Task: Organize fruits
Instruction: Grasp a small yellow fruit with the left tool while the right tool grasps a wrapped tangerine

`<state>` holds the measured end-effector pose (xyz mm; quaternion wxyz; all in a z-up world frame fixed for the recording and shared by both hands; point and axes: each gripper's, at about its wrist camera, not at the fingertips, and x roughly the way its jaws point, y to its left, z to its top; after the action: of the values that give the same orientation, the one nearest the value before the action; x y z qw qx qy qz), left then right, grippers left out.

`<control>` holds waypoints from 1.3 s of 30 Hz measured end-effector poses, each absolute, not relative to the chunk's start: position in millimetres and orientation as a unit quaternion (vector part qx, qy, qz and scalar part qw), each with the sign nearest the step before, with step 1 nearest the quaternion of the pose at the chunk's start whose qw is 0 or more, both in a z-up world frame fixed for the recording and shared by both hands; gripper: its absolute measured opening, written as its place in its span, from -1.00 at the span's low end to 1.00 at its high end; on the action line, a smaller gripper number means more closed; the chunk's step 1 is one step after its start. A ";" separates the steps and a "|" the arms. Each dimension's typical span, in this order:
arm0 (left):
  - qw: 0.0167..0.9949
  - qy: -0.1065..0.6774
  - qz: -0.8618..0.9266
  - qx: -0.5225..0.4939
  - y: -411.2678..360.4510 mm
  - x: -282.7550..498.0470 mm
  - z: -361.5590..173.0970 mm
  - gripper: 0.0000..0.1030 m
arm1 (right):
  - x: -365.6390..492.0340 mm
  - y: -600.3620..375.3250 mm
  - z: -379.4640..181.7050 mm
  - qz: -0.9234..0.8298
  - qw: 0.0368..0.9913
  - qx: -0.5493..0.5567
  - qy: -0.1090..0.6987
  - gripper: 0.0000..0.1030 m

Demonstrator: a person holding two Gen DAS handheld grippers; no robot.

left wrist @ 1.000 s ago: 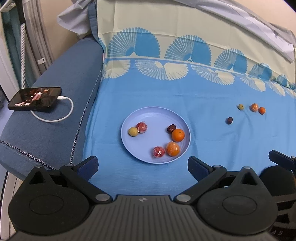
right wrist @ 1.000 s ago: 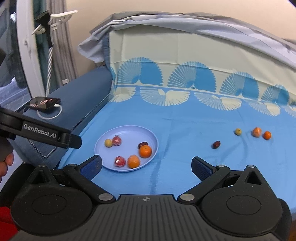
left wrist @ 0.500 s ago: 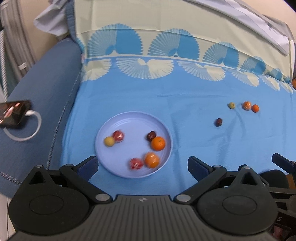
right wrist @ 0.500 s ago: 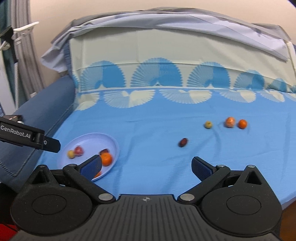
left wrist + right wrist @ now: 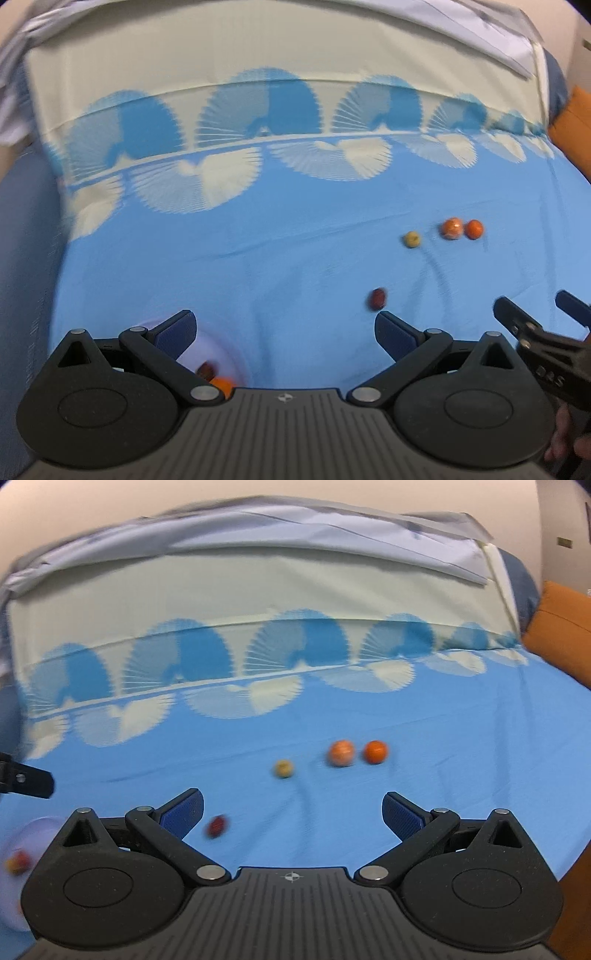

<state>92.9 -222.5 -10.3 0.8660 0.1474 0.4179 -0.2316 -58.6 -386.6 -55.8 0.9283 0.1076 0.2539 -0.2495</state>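
Note:
Loose on the blue sheet lie a dark red fruit [image 5: 378,298] [image 5: 217,825], a yellow-green fruit [image 5: 412,239] [image 5: 283,768], a pale orange fruit [image 5: 451,228] [image 5: 340,753] and a bright orange fruit [image 5: 473,229] [image 5: 375,751]. The lilac plate [image 5: 229,363] [image 5: 26,834] holds more fruit and is mostly hidden behind the gripper bodies. My left gripper [image 5: 285,330] is open and empty, with the dark red fruit just ahead of its right finger. My right gripper [image 5: 292,811] is open and empty, with the dark red fruit beside its left finger.
The sheet's cream band with blue fan shapes [image 5: 295,642] rises behind the fruit. An orange cushion [image 5: 561,635] stands at the right edge. The right gripper's fingers [image 5: 517,317] show at the lower right of the left wrist view, with a hand below.
Both grippers have swung to the right: the plate slid to the lower left of each view and the loose fruits moved nearer. The phone has left the left wrist view. Both stay open.

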 end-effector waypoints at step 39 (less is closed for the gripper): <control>0.749 0.377 -0.456 0.298 -449.7 195.8 -167.1 -0.49 | 23.9 -519.5 -148.1 -0.287 0.898 0.154 0.294 -0.22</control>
<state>195.8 -449.7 -167.1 0.7487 0.2979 0.3773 -0.4564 23.9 -519.5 -148.1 0.8984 0.1544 0.2941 -0.2873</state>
